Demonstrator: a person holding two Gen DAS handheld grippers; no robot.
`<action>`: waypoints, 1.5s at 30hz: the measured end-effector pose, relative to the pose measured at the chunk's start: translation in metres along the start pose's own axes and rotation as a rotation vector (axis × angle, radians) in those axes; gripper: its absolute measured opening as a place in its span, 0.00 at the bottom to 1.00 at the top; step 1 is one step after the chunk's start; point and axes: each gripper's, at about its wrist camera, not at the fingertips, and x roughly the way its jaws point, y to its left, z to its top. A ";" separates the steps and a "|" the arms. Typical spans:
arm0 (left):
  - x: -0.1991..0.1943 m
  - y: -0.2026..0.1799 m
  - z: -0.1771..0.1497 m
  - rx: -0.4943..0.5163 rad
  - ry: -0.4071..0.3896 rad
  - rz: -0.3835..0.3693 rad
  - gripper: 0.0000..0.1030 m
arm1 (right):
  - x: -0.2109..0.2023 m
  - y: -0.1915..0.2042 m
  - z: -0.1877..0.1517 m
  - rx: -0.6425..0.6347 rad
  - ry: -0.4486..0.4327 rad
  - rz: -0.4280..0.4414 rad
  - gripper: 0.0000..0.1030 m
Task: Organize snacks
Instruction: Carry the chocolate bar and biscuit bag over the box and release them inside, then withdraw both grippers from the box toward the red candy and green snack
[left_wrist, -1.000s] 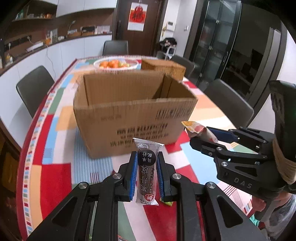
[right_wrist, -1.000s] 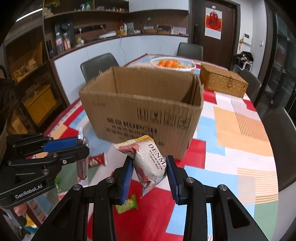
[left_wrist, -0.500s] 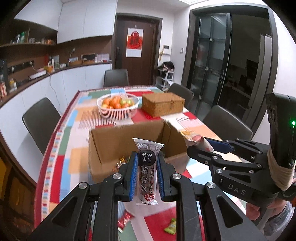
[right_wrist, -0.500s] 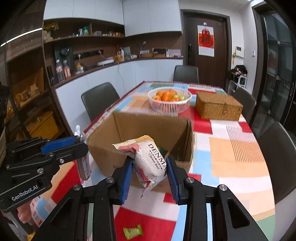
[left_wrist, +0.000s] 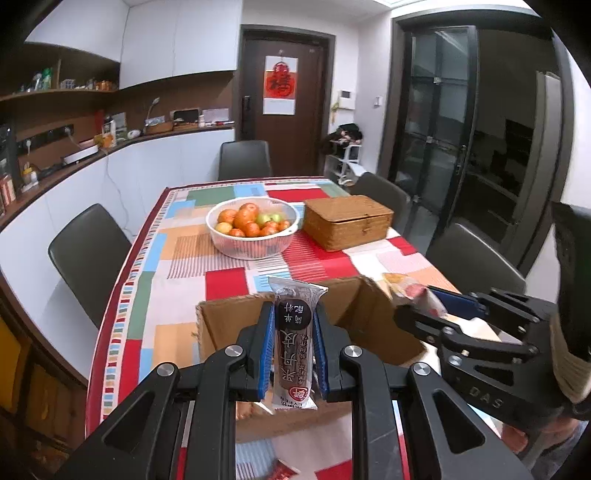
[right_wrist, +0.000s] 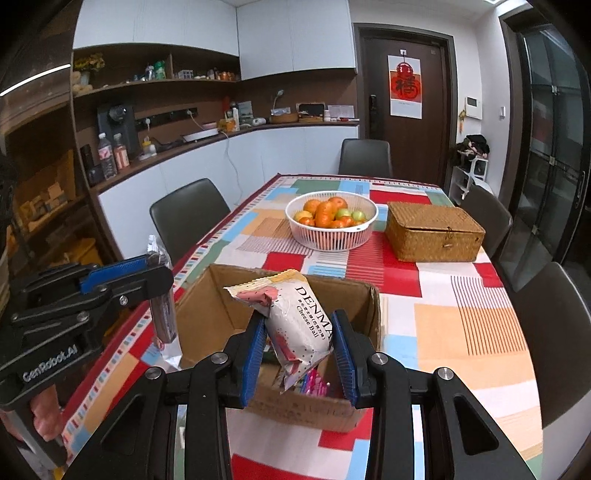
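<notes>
Both packets looked light and soft — thin film wrappers that would crumple rather than resist, and probably a little slick. The bar (left_wrist: 294, 343) seemed the firmer of the two, a long narrow stick that would bend if squeezed hard; it was best taken across its middle, which was where the left gripper (left_wrist: 291, 354) had it, the blue fingers (left_wrist: 264, 354) closed narrow on its flanks. The bag (right_wrist: 301, 325) looked puffed and likely held brittle cheese balls, so a gentle pinch across the belly suited it. The right gripper (right_wrist: 300, 350) held it that way, its fingers set wider on the bag's sides.

The bar was dark brown with a clear crimped top, pale characters down its length and a red mark at the lower end, standing upright between the fingers. The bag was white with pink blotches and an orange-striped top edge, printed "DENMA… Cheese Ball", and it sat tilted, its top leaning left.

Both were in the air above the open box (right_wrist: 373, 317), which stood toward the near end of the surface (right_wrist: 476, 332); the bag hung over the box's near edge, the bar toward its left side. Bright wrappers (right_wrist: 310, 382) already lay inside — by the look of it, the drop was close.
</notes>
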 end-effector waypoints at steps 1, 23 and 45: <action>0.004 0.002 0.002 0.000 0.005 0.004 0.20 | 0.004 -0.001 0.001 0.001 0.006 -0.008 0.36; 0.005 0.004 -0.018 0.025 0.024 0.078 0.55 | 0.024 0.000 -0.003 0.029 0.034 -0.028 0.56; -0.058 -0.023 -0.138 0.024 0.116 0.067 0.66 | -0.033 0.034 -0.102 -0.087 0.141 0.060 0.56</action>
